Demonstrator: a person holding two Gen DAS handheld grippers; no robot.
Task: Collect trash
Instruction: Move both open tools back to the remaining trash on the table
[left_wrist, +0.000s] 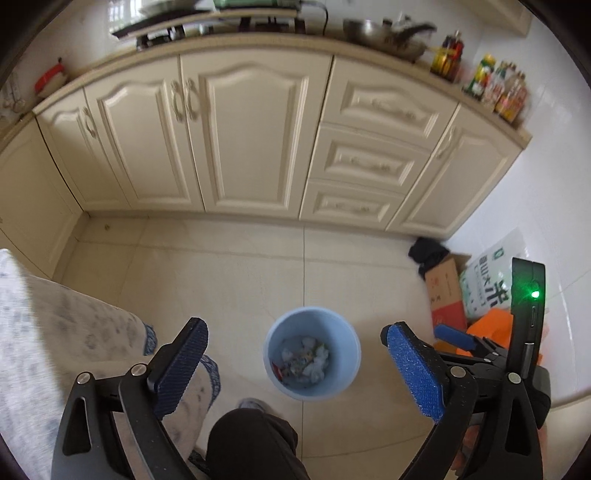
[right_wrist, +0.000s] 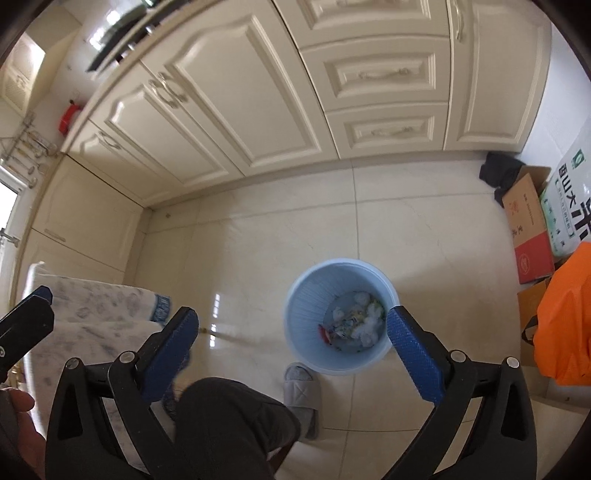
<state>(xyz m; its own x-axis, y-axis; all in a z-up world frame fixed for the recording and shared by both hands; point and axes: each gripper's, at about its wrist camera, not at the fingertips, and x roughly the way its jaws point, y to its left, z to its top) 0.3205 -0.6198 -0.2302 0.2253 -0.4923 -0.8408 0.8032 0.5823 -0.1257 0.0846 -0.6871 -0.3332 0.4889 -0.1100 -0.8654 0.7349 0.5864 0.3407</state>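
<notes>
A light blue waste bin stands on the tiled floor, holding crumpled white paper and colourful wrappers. It also shows in the right wrist view with the same trash inside. My left gripper is open and empty, held high above the bin. My right gripper is open and empty, also above the bin; its right finger overlaps the bin's rim. The right gripper shows at the right edge of the left wrist view.
Cream kitchen cabinets line the far side. A cardboard box, a rice bag and an orange bag sit at the right. A patterned cloth-covered surface is at the left. The person's knee and a grey slipper are below.
</notes>
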